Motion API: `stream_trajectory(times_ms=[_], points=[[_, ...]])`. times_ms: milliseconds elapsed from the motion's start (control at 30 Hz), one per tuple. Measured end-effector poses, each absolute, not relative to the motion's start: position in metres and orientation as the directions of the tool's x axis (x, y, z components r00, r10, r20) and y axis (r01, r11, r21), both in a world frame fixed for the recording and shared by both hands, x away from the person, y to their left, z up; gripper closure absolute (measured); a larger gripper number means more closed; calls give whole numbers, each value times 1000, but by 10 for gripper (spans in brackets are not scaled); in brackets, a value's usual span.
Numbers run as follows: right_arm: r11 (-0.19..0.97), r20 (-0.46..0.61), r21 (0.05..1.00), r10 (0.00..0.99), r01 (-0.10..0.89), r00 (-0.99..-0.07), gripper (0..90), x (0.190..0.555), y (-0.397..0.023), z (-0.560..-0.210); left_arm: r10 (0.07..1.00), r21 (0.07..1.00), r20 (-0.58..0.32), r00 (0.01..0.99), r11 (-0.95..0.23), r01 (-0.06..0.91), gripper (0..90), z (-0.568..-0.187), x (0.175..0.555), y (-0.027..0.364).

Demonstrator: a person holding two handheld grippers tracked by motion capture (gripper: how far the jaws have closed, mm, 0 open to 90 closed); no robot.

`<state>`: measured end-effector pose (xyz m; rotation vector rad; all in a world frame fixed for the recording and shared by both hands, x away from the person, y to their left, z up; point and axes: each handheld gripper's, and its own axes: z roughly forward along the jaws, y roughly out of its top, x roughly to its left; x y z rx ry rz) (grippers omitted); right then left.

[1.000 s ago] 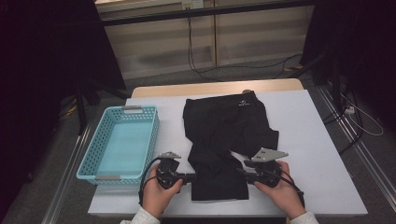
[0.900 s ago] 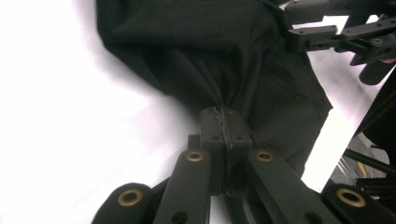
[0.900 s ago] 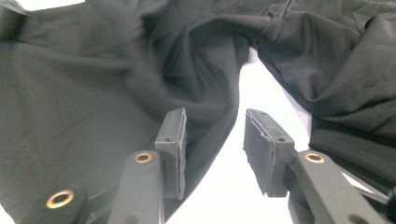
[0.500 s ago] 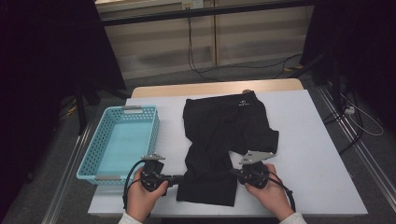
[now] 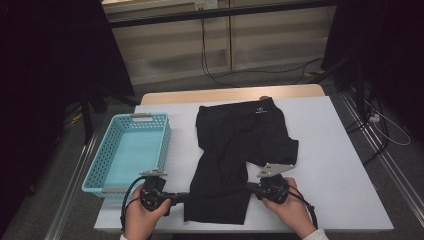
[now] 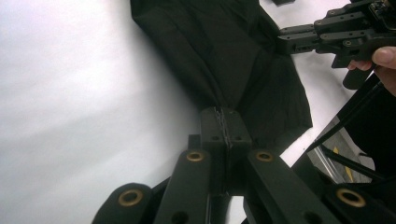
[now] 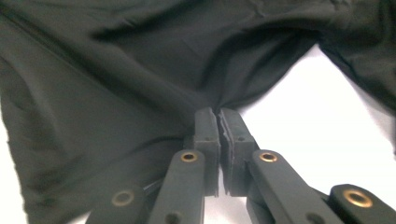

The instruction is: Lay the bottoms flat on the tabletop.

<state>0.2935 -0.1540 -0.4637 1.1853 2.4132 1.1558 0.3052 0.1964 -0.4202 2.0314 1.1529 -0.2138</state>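
A pair of black fabric shorts (image 5: 235,150) lies flat on the white table (image 5: 345,165), waistband toward the far edge and one leg stretched toward the person. A small white label (image 5: 259,111) sits on the waistband, too small to read. The left gripper (image 5: 186,198) has its jaws pressed together on the left edge of the near leg; in the left gripper view the black cloth (image 6: 243,70) runs straight into the closed pads. The right gripper (image 5: 249,187) pinches the opposite edge of the same leg, its jaws having just closed on the fabric (image 7: 140,70), with only a thin slit between them. Both hands lie low at the near edge of the table, the grippers pointing inward at each other across the leg. A light blue perforated plastic basket (image 5: 100,165) stands to the left of the shorts, apart from them.
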Motion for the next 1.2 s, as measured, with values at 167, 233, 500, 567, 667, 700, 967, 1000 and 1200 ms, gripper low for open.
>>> stream_trajectory(times_ms=[167, 233, 500, 567, 667, 700, 967, 1000, 1200], points=[[363, 106, 748, 761, 555, -640, 752, 297, -151, -458, 667, 525, -489, 562, -289, 801, 898, -427, 305, 197], [341, 103, 758, 780, 556, -618, 720, 302, -150, -455, 671, 521, -484, 562, -295, 801, 898, -429, 306, 195], [302, 117, 754, 812, 583, -572, 659, 324, -140, -467, 672, 512, -484, 560, -302, 804, 898, -432, 308, 195], [339, 76, 752, 807, 565, -586, 723, 325, -136, -467, 675, 517, -479, 562, -300, 802, 898, -431, 308, 195], [330, 103, 756, 792, 565, -601, 894, 328, -136, -468, 674, 518, -480, 561, -299, 802, 898, -430, 307, 195], [334, 105, 755, 788, 564, -607, 900, 328, -136, -468, 674, 519, -479, 563, -300, 801, 898, -430, 307, 195], [337, 118, 726, 798, 600, -591, 900, 317, -160, -463, 680, 507, -477, 557, -305, 806, 896, -433, 304, 192], [335, 120, 726, 798, 601, -591, 900, 317, -162, -463, 680, 496, -476, 558, -316, 809, 896, -434, 304, 191], [348, 118, 720, 791, 601, -600, 900, 314, -163, -462, 695, 507, -469, 545, -294, 811, 829, -432, 307, 190]])
